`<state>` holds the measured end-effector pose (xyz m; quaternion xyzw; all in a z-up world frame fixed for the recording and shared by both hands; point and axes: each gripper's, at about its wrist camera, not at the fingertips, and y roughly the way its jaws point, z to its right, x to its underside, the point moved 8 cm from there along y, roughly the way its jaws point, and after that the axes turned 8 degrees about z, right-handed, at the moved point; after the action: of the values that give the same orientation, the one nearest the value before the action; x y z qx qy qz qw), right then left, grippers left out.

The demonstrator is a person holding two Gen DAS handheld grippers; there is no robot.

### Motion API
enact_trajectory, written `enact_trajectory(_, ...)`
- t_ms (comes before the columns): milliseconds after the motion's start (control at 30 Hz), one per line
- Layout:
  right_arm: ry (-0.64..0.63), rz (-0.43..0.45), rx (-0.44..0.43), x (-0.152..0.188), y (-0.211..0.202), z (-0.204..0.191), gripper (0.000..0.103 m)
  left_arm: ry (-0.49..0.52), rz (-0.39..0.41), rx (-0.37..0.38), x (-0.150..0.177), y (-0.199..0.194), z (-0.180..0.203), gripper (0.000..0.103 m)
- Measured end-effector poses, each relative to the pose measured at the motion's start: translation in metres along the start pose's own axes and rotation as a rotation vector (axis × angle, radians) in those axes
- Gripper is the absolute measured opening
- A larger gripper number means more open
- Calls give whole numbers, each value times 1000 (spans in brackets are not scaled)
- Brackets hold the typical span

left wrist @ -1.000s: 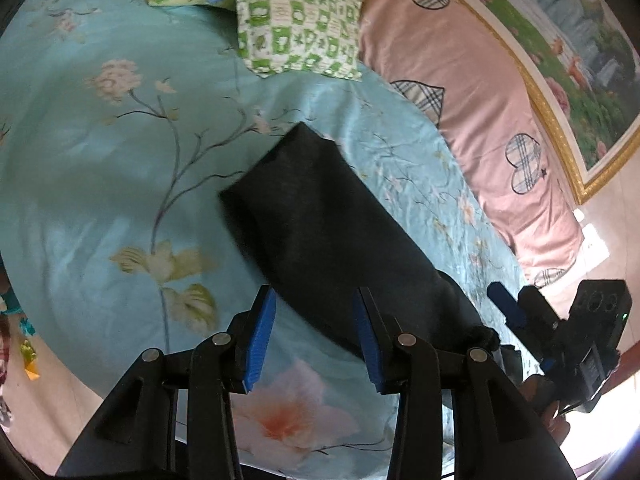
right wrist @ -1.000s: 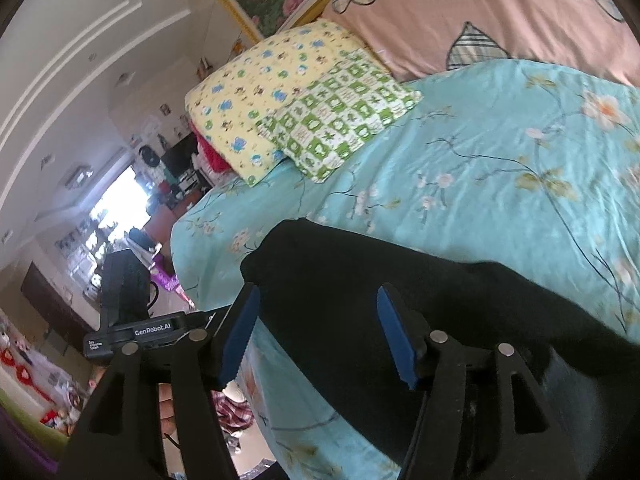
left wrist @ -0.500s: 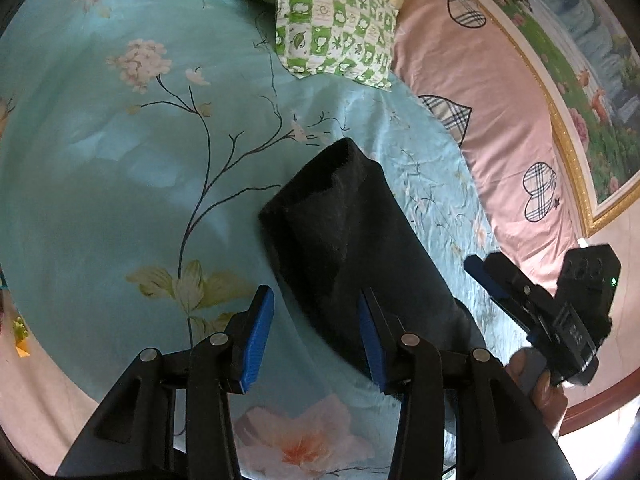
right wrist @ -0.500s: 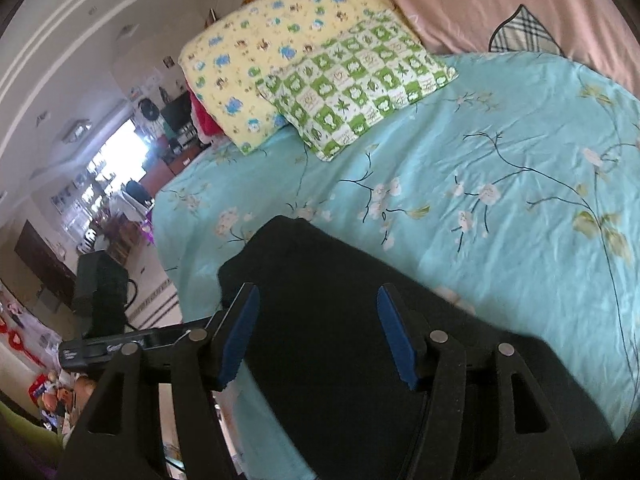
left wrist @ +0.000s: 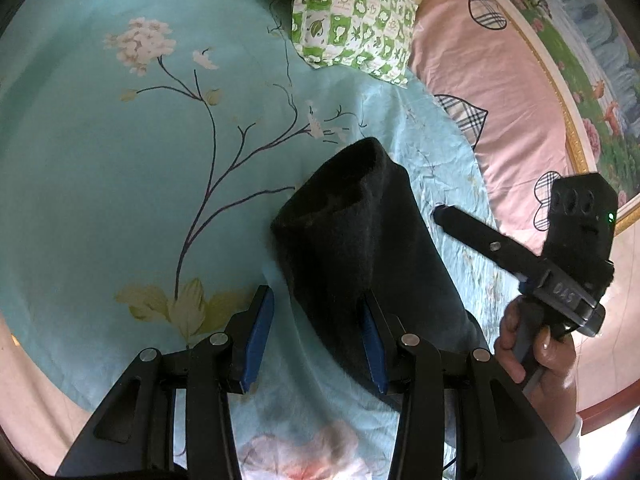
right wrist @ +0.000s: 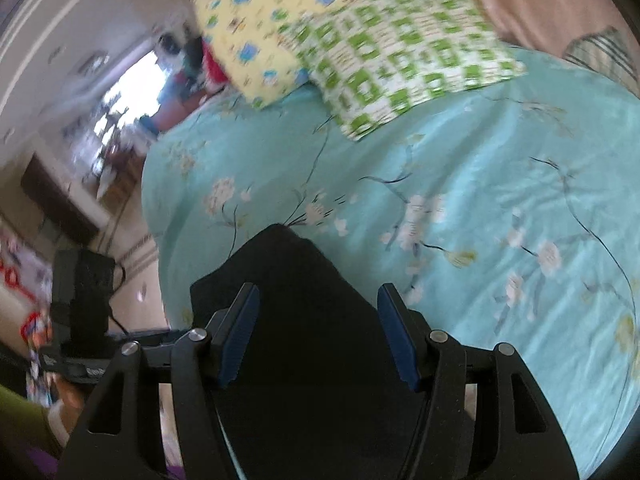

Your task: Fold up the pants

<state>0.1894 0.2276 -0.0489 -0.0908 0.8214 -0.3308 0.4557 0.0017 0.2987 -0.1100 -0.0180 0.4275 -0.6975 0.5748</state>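
black pants (left wrist: 360, 248) lie folded on the teal flowered bedspread (left wrist: 120, 184). left gripper (left wrist: 316, 340) and right gripper (right wrist: 318, 336) both hang wide open over them, holding nothing.

My bed wears a turquoise floral sheet (left wrist: 120, 168), a green-checked pillow (left wrist: 352, 20) beside a yellow one (right wrist: 256, 28), a gold-framed landscape picture (left wrist: 576, 60) behind, and a bright window (right wrist: 124, 92).

My left gripper (left wrist: 316, 336) hangs spread over the near end of the black pants (left wrist: 360, 248); my right gripper (left wrist: 520, 256) hovers beside them.
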Motion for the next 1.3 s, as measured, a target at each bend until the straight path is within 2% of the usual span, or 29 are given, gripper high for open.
enact_trajectory(100,-54,-59,-8,1,18,-1,63,-8,-5,5,-2,4,-1,43)
enact_trajectory(367,-70,-150,-32,1,48,9,61,-7,8,11,-5,10,-1,43)
enact_trajectory(433,-66,-167,-54,2,52,7,46,-4,14,8,-6,13,0,41)
enact_trajectory(467,-64,-173,-62,3,54,5,44,3,17,4,-7,14,1,40)
enact_trajectory(533,-73,-169,-68,4,52,0,32,23,20,-7,-7,15,4,32)
enact_trajectory(567,-78,-160,-61,4,50,-3,31,36,17,-3,-7,16,6,27)
enact_trajectory(667,-44,-146,-72,5,42,-3,25,58,24,5,-9,14,13,25)
enact_trajectory(933,0,-44,-81,-7,3,-10,22,91,51,50,-13,-4,41,23)
enact_trajectory(1033,14,-7,-89,-11,-11,-11,22,111,64,91,-15,-16,60,22)
enact_trajectory(1300,101,138,-121,-15,-78,-6,21,249,95,201,-6,-48,137,22)
